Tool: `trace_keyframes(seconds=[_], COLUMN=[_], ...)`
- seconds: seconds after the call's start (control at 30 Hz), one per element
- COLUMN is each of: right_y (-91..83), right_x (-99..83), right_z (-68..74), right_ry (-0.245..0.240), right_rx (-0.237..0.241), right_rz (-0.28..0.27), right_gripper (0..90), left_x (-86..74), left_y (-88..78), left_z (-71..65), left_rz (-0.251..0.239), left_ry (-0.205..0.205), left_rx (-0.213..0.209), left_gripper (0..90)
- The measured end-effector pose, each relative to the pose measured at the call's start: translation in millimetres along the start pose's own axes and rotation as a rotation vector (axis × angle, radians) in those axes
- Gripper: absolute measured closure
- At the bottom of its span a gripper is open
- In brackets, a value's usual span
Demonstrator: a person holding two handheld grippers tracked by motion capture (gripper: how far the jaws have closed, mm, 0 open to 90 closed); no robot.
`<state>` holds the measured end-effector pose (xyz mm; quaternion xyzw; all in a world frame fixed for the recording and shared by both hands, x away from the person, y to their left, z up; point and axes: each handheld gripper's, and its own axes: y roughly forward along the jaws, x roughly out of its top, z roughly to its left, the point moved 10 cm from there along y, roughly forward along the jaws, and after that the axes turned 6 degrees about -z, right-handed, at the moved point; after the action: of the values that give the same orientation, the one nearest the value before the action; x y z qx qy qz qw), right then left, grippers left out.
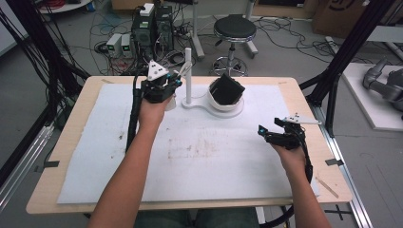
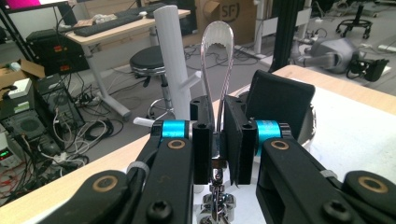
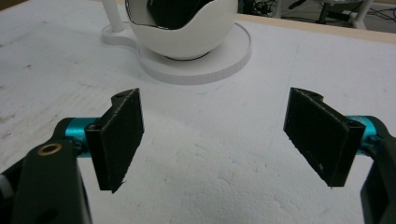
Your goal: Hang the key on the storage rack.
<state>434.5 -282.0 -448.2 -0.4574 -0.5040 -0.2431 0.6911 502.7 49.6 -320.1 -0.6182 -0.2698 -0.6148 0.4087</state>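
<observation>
Figure. Hanging a looped keyring on a pegged stand. We held the left gripper (image 1: 172, 84) raised at the far side of the table (image 1: 71, 142), just beside the white post (image 1: 188, 76) of the stand. Its jaws were clamped narrow on the lower part of a silver metal loop (image 2: 217, 70), so that the loop stood upright above the pads and its open eye faced the post; a chain and clasp (image 2: 215, 196) dangled below the jaws. We judged this grip was chosen to leave the top of the loop free to slip over the short side peg (image 2: 190, 82) that juts from the post. The peg was near the loop but not yet through it. The right gripper (image 1: 272, 134) rested low over the white mat (image 1: 214, 166), well apart from the stand, its jaws spread wide and holding nothing, apparently kept out of the way. The white bowl (image 3: 187, 37) on the stand's round base (image 3: 219, 65) carried a black block (image 1: 227, 89), which neither gripper touched.
</observation>
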Motion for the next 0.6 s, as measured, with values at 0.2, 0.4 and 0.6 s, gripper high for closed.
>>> trace_keyframes(seconds=[0.2, 0.4, 0.6], right_y=[-0.3, -0.6, -1.1], right_x=[-0.2, -0.8, -2.3], right_z=[-0.4, -2.1, -4.6], right_ry=[0.003, 0.002, 0.008], right_rx=[0.000, -0.001, -0.004], right_rz=[0.001, 0.003, 0.006], right_gripper=[20.4, 20.4, 20.4], left_x=[-9.1, -23.8, -35.2], left_y=[11.8, 22.1, 28.7], left_z=[2.1, 8.6, 11.4], left_rz=[0.034, 0.074, 0.094], left_ry=[-0.003, -0.006, -0.021], left_rx=[0.012, 0.047, 0.051], left_gripper=[81.7, 81.6, 81.2])
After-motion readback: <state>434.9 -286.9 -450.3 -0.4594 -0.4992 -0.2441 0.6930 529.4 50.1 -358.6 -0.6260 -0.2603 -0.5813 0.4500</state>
